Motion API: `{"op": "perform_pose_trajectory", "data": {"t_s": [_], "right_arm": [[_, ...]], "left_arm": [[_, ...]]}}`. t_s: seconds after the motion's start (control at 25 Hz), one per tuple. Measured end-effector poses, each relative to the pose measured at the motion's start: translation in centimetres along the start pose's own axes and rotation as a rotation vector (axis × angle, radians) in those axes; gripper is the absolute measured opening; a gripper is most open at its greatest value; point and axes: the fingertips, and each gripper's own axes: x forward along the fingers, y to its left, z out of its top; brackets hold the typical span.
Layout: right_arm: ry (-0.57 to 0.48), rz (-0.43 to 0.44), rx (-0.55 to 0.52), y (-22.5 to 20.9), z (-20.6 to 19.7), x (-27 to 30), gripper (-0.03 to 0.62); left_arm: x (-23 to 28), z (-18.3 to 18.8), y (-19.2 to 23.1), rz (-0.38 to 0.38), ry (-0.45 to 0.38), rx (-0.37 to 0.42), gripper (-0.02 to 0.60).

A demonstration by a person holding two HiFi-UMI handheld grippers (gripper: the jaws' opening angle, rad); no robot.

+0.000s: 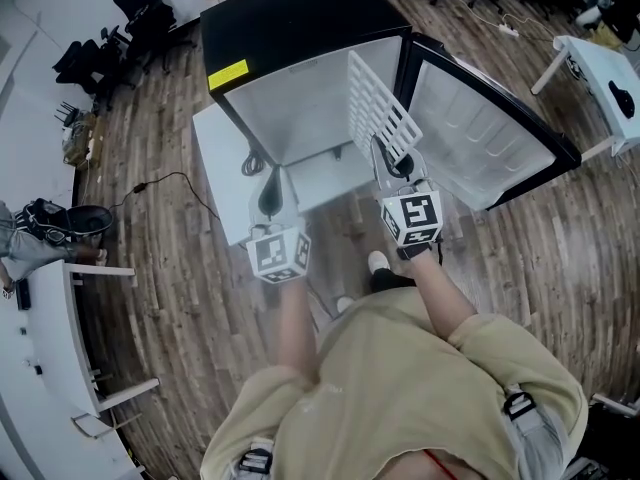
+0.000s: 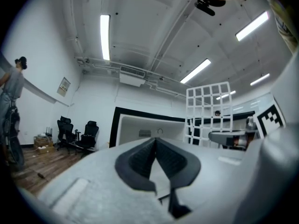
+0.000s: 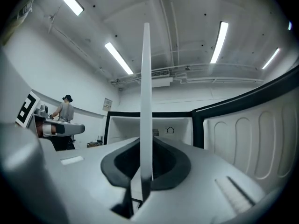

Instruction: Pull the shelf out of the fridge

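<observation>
At the left of the head view, before the open fridge [image 1: 300,28], the left gripper [image 1: 270,190] points level toward the cavity. Its jaws [image 2: 155,141] are together and nothing is between them.

Just to its right, the right gripper [image 1: 388,163] also points level, and its jaws are clamped on the lower edge of the shelf [image 1: 378,103]. The shelf is a white grid. It stands upright on its edge and rises from the right gripper in front of the opening, between the cavity and the door [image 1: 480,138]. In the right gripper view it shows only as a thin white strip [image 3: 145,101] that goes straight up from between the jaws. Its flat faces therefore look to the left and to the right, and one face is turned to the left gripper [image 2: 208,108].

I judge that the shelf is already free of the fridge and only needs to be carried away. The right hand has it. The left is free beside it and could support the flat side. Both forearms are stretched forward, the right one a little further. Further right, the open door is near the shelf, so a swing to that side could hit it.
</observation>
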Motion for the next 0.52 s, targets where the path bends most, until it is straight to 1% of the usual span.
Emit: {"op": "perform_pose_trajectory", "data": {"t_s": [0.2,0.32,0.4,0.52], "right_arm": [[0.007,-0.001,0.002,0.0,-0.1,0.1,0.028],[0.014,-0.003,0.028,-0.2,-0.7,0.3,0.029],[0.019,-0.004,0.072,-0.4,-1.1,0.4,0.028],[0.031,-0.006,0.193,-0.7,-2.0,0.8,0.029]], "left_arm": [[0.6,-0.8,-0.7,-0.02,0.015,-0.024,0.003],[0.9,-1.5,-0.8,-0.029,0.027,-0.037,0.003],[1.1,-2.2,-0.8,-0.034,0.042,-0.055,0.003],[1.4,-3.8,-0.7,-0.048,0.077,-0.104,0.003]]}}
